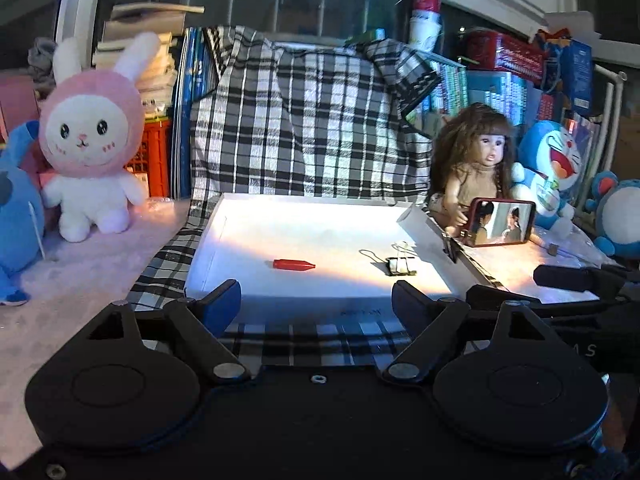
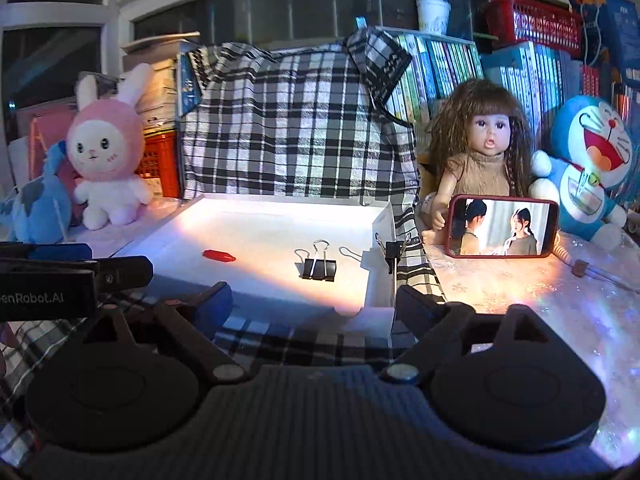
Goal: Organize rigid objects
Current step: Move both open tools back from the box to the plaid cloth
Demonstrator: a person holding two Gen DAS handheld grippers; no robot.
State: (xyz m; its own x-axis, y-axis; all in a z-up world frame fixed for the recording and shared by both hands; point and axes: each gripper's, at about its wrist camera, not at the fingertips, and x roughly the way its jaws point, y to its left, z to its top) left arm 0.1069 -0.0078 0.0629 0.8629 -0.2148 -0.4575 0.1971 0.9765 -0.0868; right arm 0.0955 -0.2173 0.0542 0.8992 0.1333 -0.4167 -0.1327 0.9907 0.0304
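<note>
A shallow white box lies on a plaid cloth. Inside it rest a small red crayon-like piece and a black binder clip. A second black clip is clamped on the box's right wall. My left gripper is open just short of the box's near edge, with nothing between its blue pads. My right gripper is also open and holds nothing, near the front right corner. Each gripper shows at the edge of the other's view.
The plaid cloth drapes up behind the box. A pink bunny plush and a blue plush stand on the left. A doll, a phone playing video and a blue cat plush stand on the right, with books behind.
</note>
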